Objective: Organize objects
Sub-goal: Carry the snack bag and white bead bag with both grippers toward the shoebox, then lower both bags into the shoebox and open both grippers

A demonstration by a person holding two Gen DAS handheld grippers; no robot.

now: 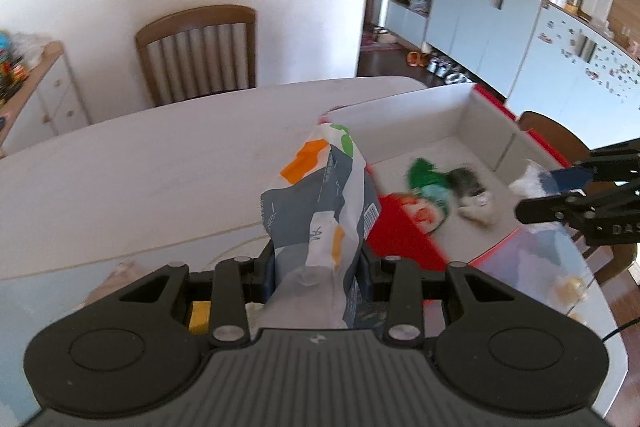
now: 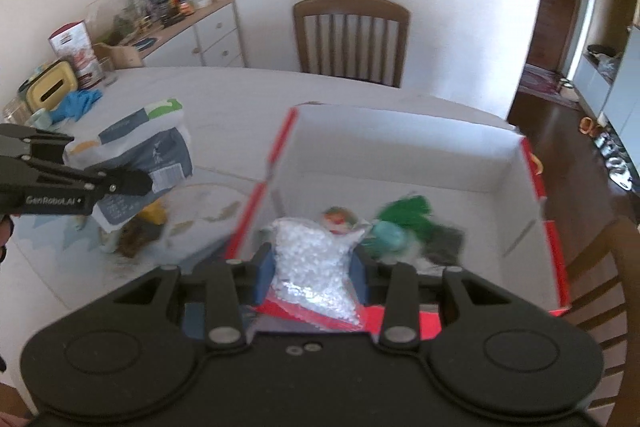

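Two grippers, the left gripper and the right gripper. One printed paper bag. One clear bag of white beads. One open red-and-white box on one tabletop. Two wooden chairs show: one chair behind the tabletop, another chair beside it.

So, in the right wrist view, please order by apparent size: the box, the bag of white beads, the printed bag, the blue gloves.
1. box
2. bag of white beads and printed bag: similar; the beads are nearer the camera, so unsure
3. blue gloves
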